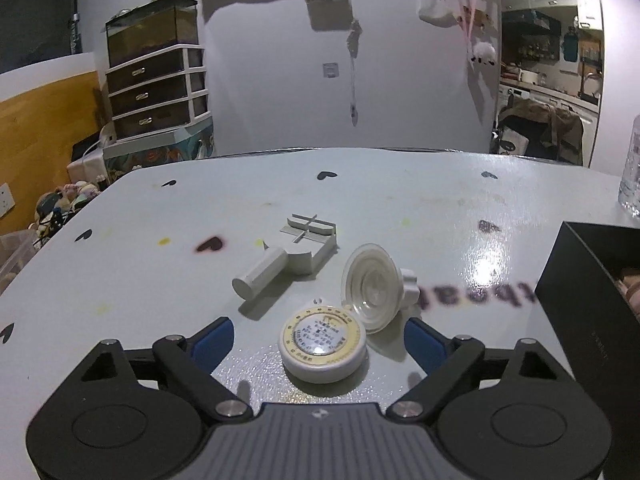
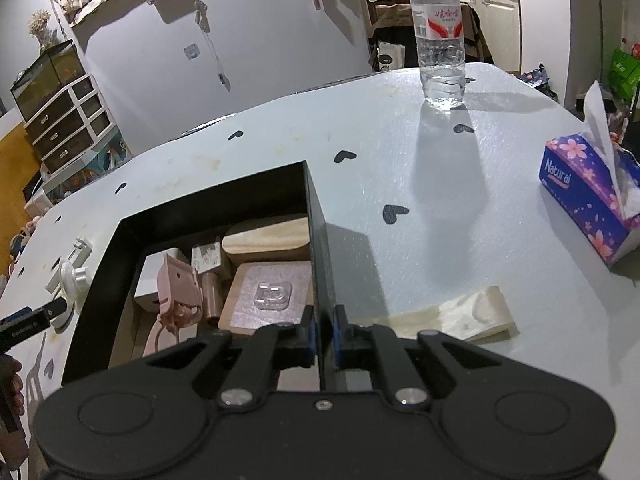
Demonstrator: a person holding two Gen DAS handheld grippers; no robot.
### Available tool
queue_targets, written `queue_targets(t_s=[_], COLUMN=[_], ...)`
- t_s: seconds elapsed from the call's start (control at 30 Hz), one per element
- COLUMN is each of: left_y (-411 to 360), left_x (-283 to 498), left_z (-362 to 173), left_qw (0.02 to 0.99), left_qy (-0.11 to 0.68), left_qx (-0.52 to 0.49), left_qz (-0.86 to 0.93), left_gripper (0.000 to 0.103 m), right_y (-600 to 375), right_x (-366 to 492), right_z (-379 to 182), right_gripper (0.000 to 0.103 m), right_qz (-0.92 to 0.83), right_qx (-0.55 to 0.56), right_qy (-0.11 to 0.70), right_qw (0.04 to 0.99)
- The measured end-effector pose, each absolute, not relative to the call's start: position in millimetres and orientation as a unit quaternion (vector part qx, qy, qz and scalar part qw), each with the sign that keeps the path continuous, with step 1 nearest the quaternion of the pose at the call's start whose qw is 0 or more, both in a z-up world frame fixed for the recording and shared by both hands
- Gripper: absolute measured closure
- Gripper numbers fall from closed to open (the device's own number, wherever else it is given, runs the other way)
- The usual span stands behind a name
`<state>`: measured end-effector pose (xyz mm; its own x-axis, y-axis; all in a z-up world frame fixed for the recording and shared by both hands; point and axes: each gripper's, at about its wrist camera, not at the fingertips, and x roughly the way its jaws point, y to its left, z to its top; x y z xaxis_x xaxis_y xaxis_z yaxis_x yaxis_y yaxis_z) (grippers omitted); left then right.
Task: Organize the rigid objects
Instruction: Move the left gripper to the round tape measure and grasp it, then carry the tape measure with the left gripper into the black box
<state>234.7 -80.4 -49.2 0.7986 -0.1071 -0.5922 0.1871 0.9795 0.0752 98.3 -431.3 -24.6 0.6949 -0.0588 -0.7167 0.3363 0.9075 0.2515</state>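
A round white tape-measure case (image 1: 324, 346) with a yellow dial lies on the table between the fingers of my left gripper (image 1: 318, 340), which is open; the pads stand clear of it on both sides. Just behind it leans a clear suction cup with a white knob (image 1: 374, 286), and a grey printed tool with a round handle (image 1: 280, 264) lies further back. My right gripper (image 2: 323, 338) is shut on the right wall of the black box (image 2: 318, 240). The box holds wooden blocks, a pink item and a clear hook on a pink card (image 2: 272, 294).
A water bottle (image 2: 438, 40) stands at the far side of the table. A purple tissue box (image 2: 588, 196) sits at the right and a folded paper strip (image 2: 460, 314) lies near the box. The black box's corner (image 1: 592, 292) rises right of my left gripper.
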Motion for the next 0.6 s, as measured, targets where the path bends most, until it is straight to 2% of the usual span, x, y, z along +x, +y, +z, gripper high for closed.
queue_targets(t_s=[0.23, 0.5, 0.6], left_y=[-79, -84, -85], left_x=[243, 249, 248], left_z=[-54, -58, -59], left_qw=[0.944, 0.941, 0.940], left_qy=[0.314, 0.321, 0.320], left_qx=[0.061, 0.070, 0.077], left_qz=[-0.078, -0.086, -0.083], left_gripper=[0.024, 0.047, 0.049], right_y=[-429, -431, -431], right_x=[99, 99, 100], right_z=[-24, -24, -24], right_gripper=[0.095, 0.095, 0.095], right_qz=[-0.114, -0.114, -0.114], right_qx=[0.179, 0.184, 0.184], right_qy=[0.375, 0.375, 0.375], right_qw=[0.903, 0.901, 0.901])
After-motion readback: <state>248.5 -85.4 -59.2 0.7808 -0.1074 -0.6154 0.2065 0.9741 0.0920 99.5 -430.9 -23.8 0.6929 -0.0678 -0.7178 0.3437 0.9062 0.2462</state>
